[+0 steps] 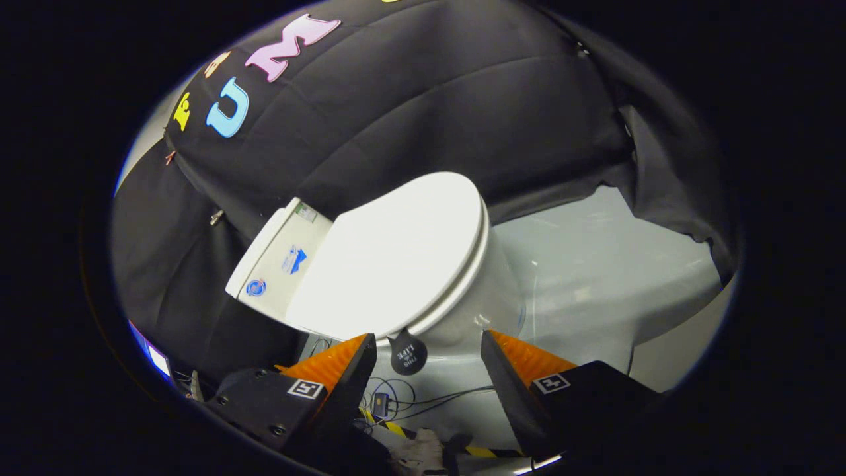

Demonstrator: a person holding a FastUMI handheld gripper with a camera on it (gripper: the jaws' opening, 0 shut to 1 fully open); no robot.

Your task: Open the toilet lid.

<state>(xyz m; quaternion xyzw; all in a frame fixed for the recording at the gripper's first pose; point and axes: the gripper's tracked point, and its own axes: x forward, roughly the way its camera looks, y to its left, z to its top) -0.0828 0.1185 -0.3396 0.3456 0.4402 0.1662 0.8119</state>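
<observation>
Gripper point(428, 360) fingers spread, nothing held; closed toilet lid point(396, 254) seen just ahead, dark tab point(408, 352) possibly hung at its rim.

The gripper point(428, 350) holds its fingers spread wide, gripping nothing. A small dark tab point(408, 353) hangs between them, under the rim of the closed white toilet lid point(396, 254) just beyond.

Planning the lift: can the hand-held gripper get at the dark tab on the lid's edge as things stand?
Probably yes. The hand-held gripper is open, and the tab hangs from the closed lid between the fingers, nearer one of them. Nothing lies between them and it.
</observation>
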